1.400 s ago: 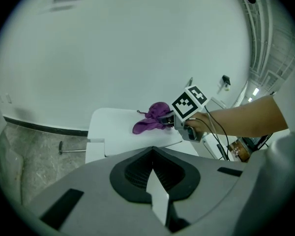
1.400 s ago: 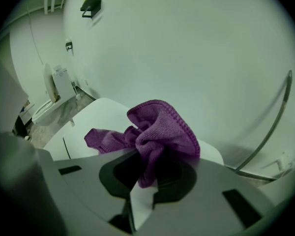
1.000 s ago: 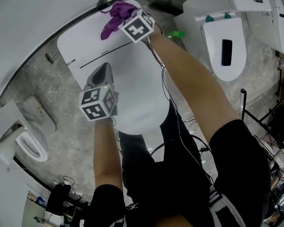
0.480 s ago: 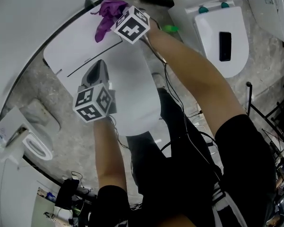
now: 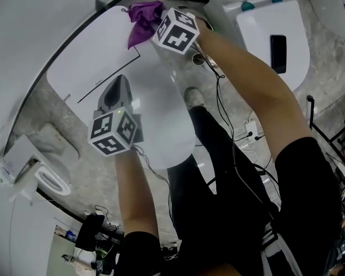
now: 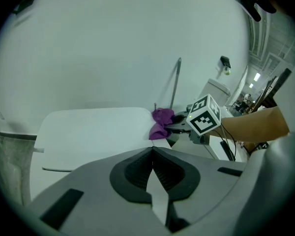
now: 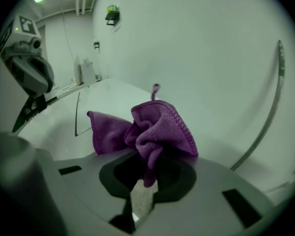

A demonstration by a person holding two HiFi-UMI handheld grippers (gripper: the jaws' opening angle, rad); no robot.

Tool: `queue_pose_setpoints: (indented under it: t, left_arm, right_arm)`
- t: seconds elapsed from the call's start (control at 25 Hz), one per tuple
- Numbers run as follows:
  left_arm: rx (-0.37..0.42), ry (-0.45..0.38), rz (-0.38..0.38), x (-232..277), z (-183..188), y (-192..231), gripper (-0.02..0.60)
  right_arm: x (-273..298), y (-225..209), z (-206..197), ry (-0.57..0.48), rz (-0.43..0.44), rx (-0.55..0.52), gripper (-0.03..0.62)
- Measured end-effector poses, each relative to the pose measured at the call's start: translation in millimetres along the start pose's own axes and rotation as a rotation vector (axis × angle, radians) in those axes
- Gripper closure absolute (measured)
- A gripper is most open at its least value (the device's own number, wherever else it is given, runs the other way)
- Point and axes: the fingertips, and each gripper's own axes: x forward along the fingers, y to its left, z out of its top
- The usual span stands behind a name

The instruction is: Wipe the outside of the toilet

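Purple cloth pinched in right tongs on tank lid far right corner, lid running leftward; left tongs pressed together, empty

Purple cloth (bunched) over white toilet

My left gripper and right gripper are grey moulded shells with dark ribbed pads. Each carries a white cube printed with black square markers. Thin black cables trail back from them. My arms are bare. I wear black shorts and black clothing with white stripes.
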Motion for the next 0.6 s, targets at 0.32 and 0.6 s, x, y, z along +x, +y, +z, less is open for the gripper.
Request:
queue_pose_setpoints:
  t: [0.32,0.6]
  left_arm:
    - [0.017,0.017,0.016,17,-2,6,0.575]
    - [0.031,0.04,0.014,24,-14,1,0.575]
  right_arm:
    - [33,21,-9,0.0,0.084,-0.286,0.539]
    - [58,21,-22,-0.008,0.188,-0.372,0.54]
